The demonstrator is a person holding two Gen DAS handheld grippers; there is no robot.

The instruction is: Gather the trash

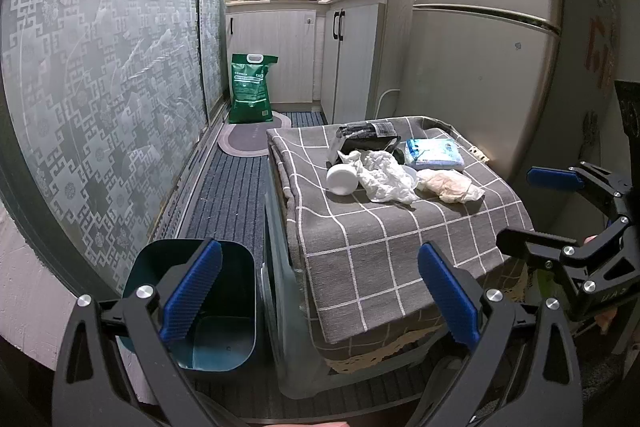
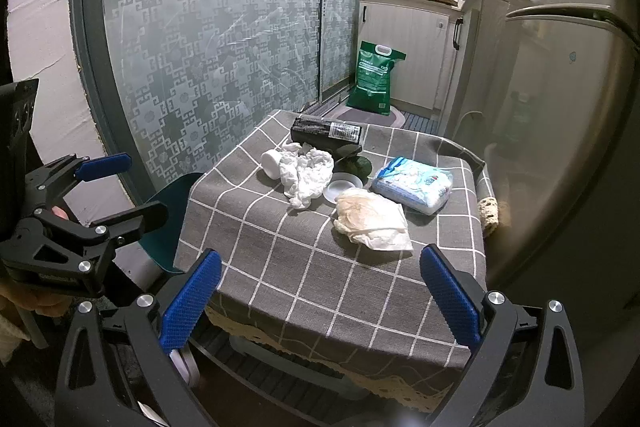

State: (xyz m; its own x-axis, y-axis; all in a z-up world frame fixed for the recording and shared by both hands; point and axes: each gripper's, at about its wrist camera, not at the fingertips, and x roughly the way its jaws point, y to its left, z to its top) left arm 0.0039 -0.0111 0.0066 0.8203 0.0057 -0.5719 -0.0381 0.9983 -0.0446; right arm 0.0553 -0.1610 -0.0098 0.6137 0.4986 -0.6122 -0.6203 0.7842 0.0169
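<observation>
A low table under a grey checked cloth [image 1: 380,247] [image 2: 304,267] carries the trash. On it lie a crumpled white tissue [image 1: 384,175] [image 2: 306,173], a stained tissue [image 1: 450,186] [image 2: 370,219], a white cup on its side [image 1: 342,179] [image 2: 272,163], a white lid [image 2: 343,187], a black wrapper [image 1: 366,131] [image 2: 326,133] and a blue wipes pack [image 1: 434,155] [image 2: 412,185]. A teal bin [image 1: 224,327] [image 2: 176,211] stands on the floor left of the table. My left gripper [image 1: 320,295] [image 2: 120,185] is open above the bin and the table's near edge. My right gripper [image 2: 320,295] [image 1: 528,207] is open, short of the stained tissue.
A patterned glass sliding door [image 1: 100,75] runs along the left. A fridge [image 1: 488,27] stands right of the table. Kitchen cabinets [image 1: 280,47], a green sack [image 1: 250,83] and a floor mat [image 1: 248,137] lie beyond. Striped carpet [image 1: 228,195] covers the floor between door and table.
</observation>
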